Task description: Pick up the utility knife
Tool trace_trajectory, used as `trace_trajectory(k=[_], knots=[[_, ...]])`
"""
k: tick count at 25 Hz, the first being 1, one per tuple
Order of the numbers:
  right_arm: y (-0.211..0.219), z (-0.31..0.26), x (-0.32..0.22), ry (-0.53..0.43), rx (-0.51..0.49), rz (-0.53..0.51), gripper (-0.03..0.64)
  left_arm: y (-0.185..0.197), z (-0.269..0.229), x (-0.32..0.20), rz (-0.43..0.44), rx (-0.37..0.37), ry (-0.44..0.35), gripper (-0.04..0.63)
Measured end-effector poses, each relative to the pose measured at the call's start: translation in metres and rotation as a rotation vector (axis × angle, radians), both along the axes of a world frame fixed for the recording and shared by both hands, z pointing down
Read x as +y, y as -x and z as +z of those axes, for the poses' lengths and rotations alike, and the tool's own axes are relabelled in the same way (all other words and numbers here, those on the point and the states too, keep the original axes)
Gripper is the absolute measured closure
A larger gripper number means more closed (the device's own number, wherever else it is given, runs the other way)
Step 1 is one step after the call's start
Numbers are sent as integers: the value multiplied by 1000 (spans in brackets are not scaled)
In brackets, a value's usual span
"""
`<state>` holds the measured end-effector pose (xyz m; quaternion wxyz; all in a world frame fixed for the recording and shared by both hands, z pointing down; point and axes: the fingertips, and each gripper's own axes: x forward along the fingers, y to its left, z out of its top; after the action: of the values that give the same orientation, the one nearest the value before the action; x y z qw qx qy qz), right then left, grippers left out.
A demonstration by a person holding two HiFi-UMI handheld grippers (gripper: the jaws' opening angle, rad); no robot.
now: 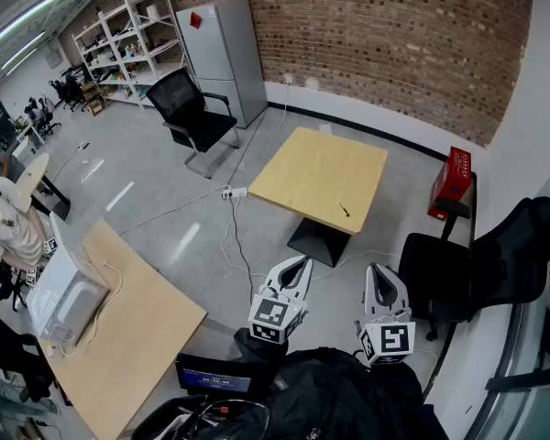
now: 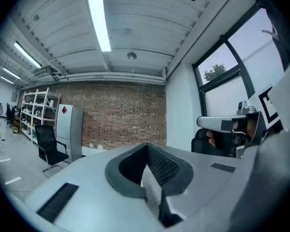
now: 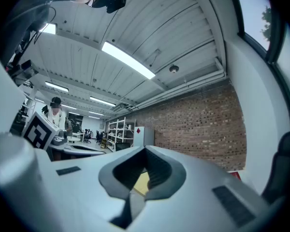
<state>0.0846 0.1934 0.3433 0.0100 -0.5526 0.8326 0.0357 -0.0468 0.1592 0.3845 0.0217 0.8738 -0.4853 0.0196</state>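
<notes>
Brick-walled lab w/ small wooden table [image 1: 312, 172], utility knife [image 1: 345, 210] lying near its front edge, well apart from left gripper [image 1: 299, 266] & right gripper [image 1: 382, 280], both jaws together, empty; pickup not begun, approach & grasp left.

Table [image 1: 321, 177] of pale matt wood; wall [image 1: 376, 26] of rough brick; left gripper [image 1: 303, 261] smooth grey plastic.

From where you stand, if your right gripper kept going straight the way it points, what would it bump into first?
Most likely the wooden table: the right gripper, jaws shut, points toward it, and tan tabletop shows past its jaws. Nothing seems to stand between, though depth is unclear.
</notes>
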Motion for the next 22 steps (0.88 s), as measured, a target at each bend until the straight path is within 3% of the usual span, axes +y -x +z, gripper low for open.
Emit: trace_trajectory(k=[22], knots=[[16, 19, 5, 55, -8, -12, 614, 10, 18, 6, 10, 16, 42, 595]])
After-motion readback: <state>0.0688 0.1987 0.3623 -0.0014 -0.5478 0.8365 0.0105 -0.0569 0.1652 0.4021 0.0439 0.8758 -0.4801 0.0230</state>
